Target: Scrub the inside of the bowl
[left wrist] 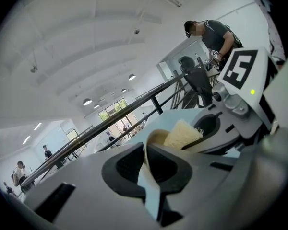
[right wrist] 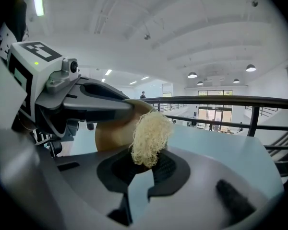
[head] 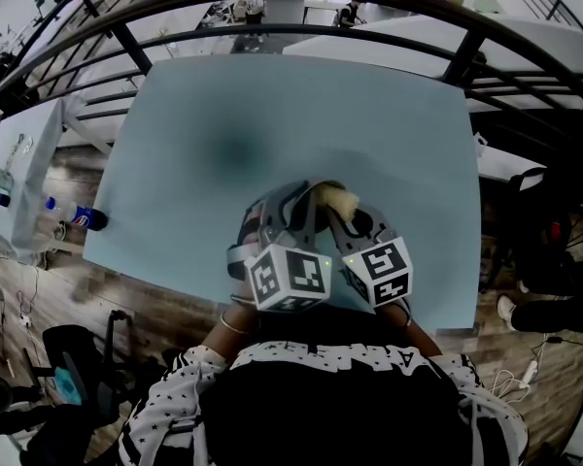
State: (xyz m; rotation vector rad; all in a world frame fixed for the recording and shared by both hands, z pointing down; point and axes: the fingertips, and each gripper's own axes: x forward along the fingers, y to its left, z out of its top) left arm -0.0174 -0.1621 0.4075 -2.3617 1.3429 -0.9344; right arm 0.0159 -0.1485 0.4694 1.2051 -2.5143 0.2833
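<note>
Bowl [right wrist: 110, 137]: small and tan, held in the air above the pale tabletop [head: 369, 124], between the left hand-held gripper [left wrist: 147, 164] and the right hand-held gripper [right wrist: 144, 168].
Head view: both grippers meet close in front of the person. The bowl is mostly hidden beneath them, and a pale fibrous scrubber [head: 338, 200] shows at their tips.
Left gripper view: the jaws are pressed together on the bowl's thin rim, which stands edge-on between the pads. The scrubber sits just beyond the rim, apparently inside the bowl.
Right gripper view: the jaws pinch the lower end of the scrubber, and its loose upper end rests against the bowl's tan wall. The left gripper's jaw reaches over the rim from the left.
Handling: the bowl looks light, stiff and smooth, so it may pivot or slip under scrubbing pressure. The rim is the only place narrow enough to grip, and the hold there should be firm. The scrubber looks soft and springy and will flatten when pressed.
</note>
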